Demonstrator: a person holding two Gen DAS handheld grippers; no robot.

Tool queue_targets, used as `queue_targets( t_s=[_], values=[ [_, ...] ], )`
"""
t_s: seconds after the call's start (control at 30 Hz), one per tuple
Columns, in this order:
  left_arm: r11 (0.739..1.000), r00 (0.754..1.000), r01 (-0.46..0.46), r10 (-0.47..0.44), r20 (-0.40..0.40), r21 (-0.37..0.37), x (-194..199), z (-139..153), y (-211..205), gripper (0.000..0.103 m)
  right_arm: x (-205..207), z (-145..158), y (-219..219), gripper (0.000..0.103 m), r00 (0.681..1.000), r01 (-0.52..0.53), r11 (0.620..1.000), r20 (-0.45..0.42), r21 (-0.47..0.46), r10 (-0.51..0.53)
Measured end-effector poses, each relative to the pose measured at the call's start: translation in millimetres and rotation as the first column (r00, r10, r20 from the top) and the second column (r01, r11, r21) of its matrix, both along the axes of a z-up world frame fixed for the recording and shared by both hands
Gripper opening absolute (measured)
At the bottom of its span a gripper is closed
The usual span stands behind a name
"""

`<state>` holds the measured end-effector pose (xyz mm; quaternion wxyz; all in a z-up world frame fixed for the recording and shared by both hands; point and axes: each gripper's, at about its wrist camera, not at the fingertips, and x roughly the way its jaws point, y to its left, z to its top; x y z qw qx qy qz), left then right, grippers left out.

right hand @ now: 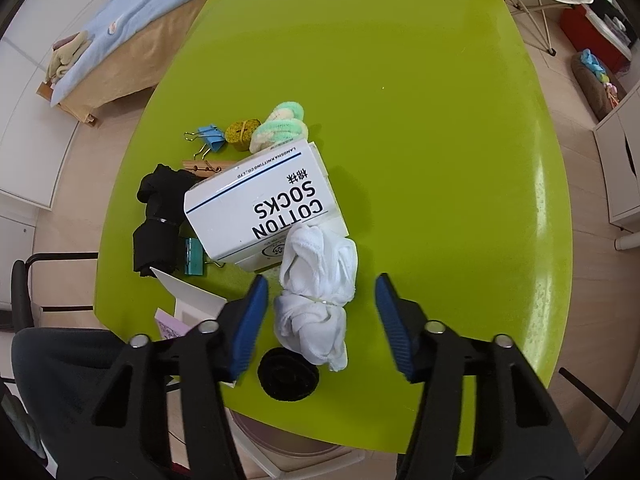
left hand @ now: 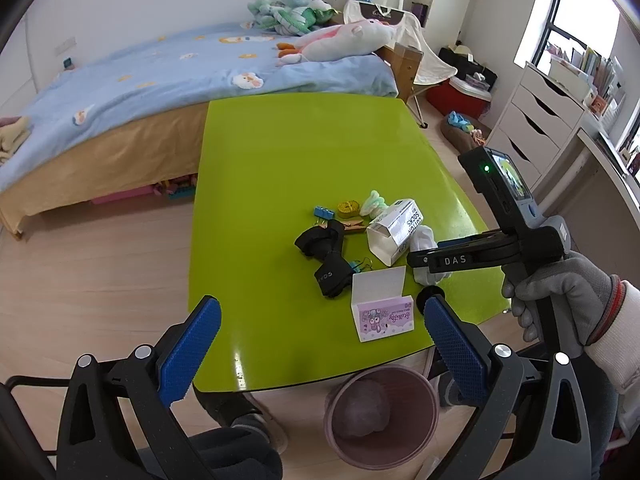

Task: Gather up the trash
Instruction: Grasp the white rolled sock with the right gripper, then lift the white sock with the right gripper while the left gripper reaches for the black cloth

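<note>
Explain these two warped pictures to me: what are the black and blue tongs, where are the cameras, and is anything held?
No robot here: a gloved person holds hand tongs, each with a fisheye camera looking along its blue pads. The left view shows the left tongs open and empty at the green table's near edge, with the right tool coming in from the side. The right view shows the right tongs open around white socks, not gripping. Also on the table: a sock box, black socks, binder clips and a small pink box. A bin stands under the table.
</note>
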<state>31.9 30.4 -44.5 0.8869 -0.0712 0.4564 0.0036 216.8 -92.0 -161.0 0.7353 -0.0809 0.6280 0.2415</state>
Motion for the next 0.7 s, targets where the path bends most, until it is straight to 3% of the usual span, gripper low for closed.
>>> queue_targets(
  t_s=[0.03, 0.13, 0.33, 0.7],
  values=[
    [1.000, 1.000, 0.001, -0.001, 0.001, -0.002, 0, 0, 0, 0.097, 1, 0, 0, 0.041, 1.000, 0.001, 1.000, -0.001, 0.001, -0.001],
    [1.000, 1.000, 0.002, -0.002, 0.003, -0.004, 2, 1, 0, 0.097, 1, 1, -4, 0.033, 1.000, 0.009, 1.000, 0.001, 0.021, -0.009],
    [1.000, 1.000, -0.001, 0.001, 0.001, -0.008, 8, 0, 2, 0.097, -5, 12, -11, 0.032, 0.999, 0.023, 0.998, 0.034, 0.055, -0.024],
    [0.999, 0.998, -0.005, 0.002, -0.060, -0.041, 47, -12, 11, 0.097, -41, 60, -44, 0.032, 0.988, 0.030, 0.992, 0.149, 0.124, -0.048]
  ],
)
